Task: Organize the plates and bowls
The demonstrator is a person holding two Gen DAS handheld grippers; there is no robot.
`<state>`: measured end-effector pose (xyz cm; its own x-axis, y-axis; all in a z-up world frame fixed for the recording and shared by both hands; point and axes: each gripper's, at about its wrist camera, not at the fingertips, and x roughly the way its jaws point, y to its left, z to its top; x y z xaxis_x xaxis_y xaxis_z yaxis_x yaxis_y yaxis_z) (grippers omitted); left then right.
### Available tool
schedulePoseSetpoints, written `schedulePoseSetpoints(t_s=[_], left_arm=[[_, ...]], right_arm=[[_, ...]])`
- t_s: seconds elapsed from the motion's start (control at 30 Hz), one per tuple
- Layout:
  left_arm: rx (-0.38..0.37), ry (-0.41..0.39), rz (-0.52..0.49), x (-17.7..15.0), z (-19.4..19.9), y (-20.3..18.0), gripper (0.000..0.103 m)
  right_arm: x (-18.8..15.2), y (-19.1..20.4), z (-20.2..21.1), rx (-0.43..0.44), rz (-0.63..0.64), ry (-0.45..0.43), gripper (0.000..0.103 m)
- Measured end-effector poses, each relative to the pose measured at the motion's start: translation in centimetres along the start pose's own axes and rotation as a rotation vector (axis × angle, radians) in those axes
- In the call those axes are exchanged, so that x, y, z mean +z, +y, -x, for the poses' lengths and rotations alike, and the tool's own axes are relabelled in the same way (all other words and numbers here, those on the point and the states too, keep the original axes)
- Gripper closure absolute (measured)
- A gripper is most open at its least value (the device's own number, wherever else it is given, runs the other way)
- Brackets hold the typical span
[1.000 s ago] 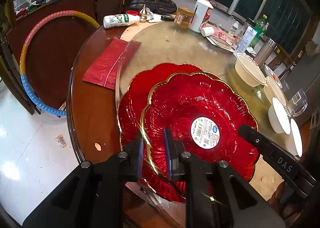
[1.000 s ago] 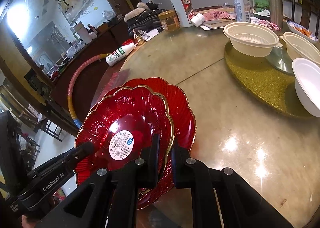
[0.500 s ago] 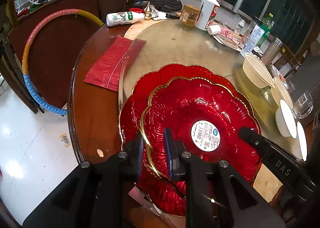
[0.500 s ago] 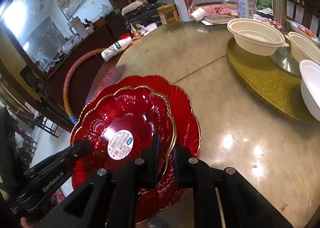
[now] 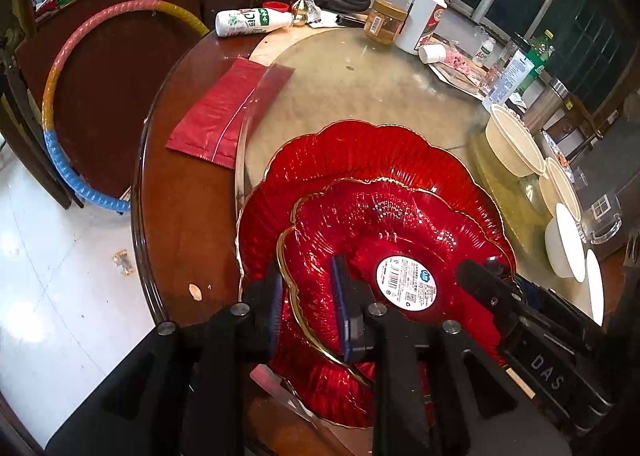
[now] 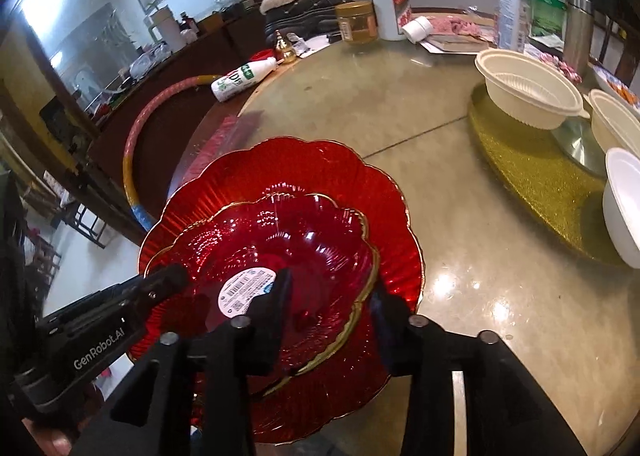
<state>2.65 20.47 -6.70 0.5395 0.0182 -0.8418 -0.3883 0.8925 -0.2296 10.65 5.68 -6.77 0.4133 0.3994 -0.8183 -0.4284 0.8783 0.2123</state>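
Tongs letting go of the stacked red plates

Left tongs (image 5: pixel 306 306) straddle the near-left rim of the smaller red scalloped glass plate with a gold edge (image 5: pixel 400 232). Their jaws are opening, a narrow gap showing on each side of the rim, so the pads no longer look pressed on the glass. Right tongs (image 6: pixel 332 296) stand at the same plate's near-right rim; their jaws are opening too and are already well apart, with the rim between them but untouched by either pad.

That smaller plate, with a white barcode sticker (image 5: pixel 412 282) in its well, sits nested in the larger red scalloped glass plate (image 5: pixel 360 151). The pair rests at the near-left edge of the round counter (image 5: pixel 360 79), partly on the pale glass turntable and overhanging onto the brown wooden rim.

By my reading, the step in hand is the release: the two plates are stacked and both tongs are giving them up. The bowls are not yet dealt with. A cream plastic bowl (image 6: pixel 528 91), a second cream bowl (image 6: pixel 612 123) and a white foam bowl (image 6: pixel 624 207) stand apart from one another along the right edge of the counter, around a glittery gold disc (image 6: pixel 532 175).

The next move calls for both tongs to back off the rim without dragging the top plate askew, then to reach right for the bowls. These look light and thin-walled, so a gentle pinch on a rim should do, one nested into another.
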Motion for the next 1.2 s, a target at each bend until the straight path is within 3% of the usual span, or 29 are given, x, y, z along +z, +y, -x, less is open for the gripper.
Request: schedulePoseSetpoints(t_s=[0.1,0.17,0.3,0.7,0.97,1.07,1.2], left_arm=[[-0.016,0.015,-0.001,-0.3,0.3,-0.2,0.073],[-0.031,0.009,-0.004,-0.4,0.8,-0.4,0.061],[-0.037,-0.035,0.000,-0.5,2.1,-0.6,0.041],[-0.060,-0.058,0.035,-0.4,2.9,0.0,0.039],[0.054,-0.244,-0.028,-1.0,5.7,-1.3,0.034],[0.049,-0.297,-0.072,-1.6,6.5,-2.7,0.028],[0.007,-0.291,-0.123,-1.5,6.5,-5.0,0.026]], right_arm=[[-0.3,0.0,0.4,0.008,-0.002,-0.003,0.058],[-0.5,-0.2,1.1,0.014,-0.014,-0.019,0.048],[-0.6,-1.3,2.3,0.060,-0.064,-0.062,0.041],[-0.8,-3.1,3.4,0.176,-0.164,-0.093,0.037],[-1.8,-6.4,5.1,0.198,-0.277,-0.162,0.028],[-2.7,-8.6,5.0,0.196,-0.342,-0.152,0.027],[-4.2,-11.8,4.7,0.195,-0.452,-0.122,0.020]])
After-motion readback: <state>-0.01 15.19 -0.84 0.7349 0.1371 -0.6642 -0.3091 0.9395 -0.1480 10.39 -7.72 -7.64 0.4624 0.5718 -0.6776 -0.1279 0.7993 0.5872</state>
